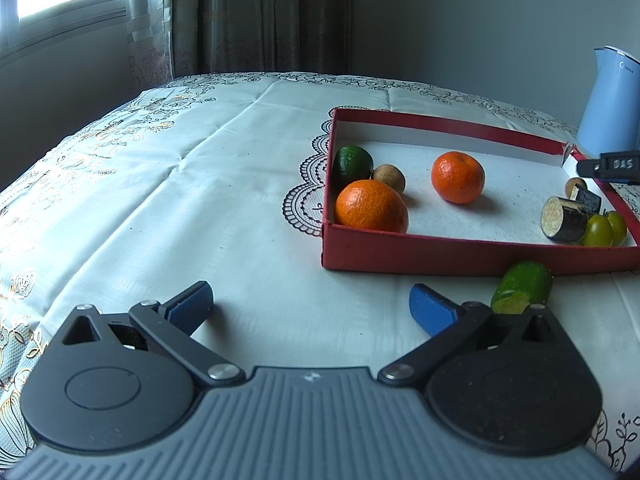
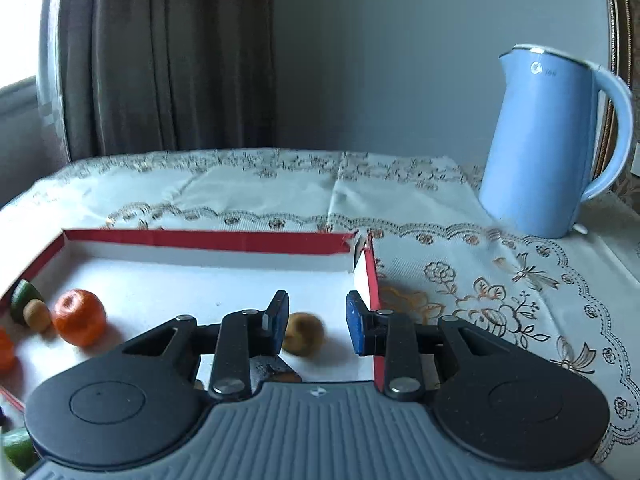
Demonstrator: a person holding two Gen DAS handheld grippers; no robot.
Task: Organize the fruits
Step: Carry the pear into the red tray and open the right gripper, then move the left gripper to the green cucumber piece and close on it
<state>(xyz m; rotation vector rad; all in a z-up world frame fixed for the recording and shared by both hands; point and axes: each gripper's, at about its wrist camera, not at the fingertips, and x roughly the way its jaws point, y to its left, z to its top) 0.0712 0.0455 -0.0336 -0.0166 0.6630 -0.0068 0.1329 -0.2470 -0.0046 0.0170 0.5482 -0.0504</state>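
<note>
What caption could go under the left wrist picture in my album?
Open left hand-held gripper over the tablecloth, facing a red tray of oranges, with a green cucumber piece outside it.

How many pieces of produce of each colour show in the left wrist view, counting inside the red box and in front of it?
Orange fruits: 2
Small brown fruits: 2
Dark cut pieces: 2
Small yellow-green fruits: 2
Dark green fruit: 1
Green cut piece, outside the red box: 1
Total: 10
</note>
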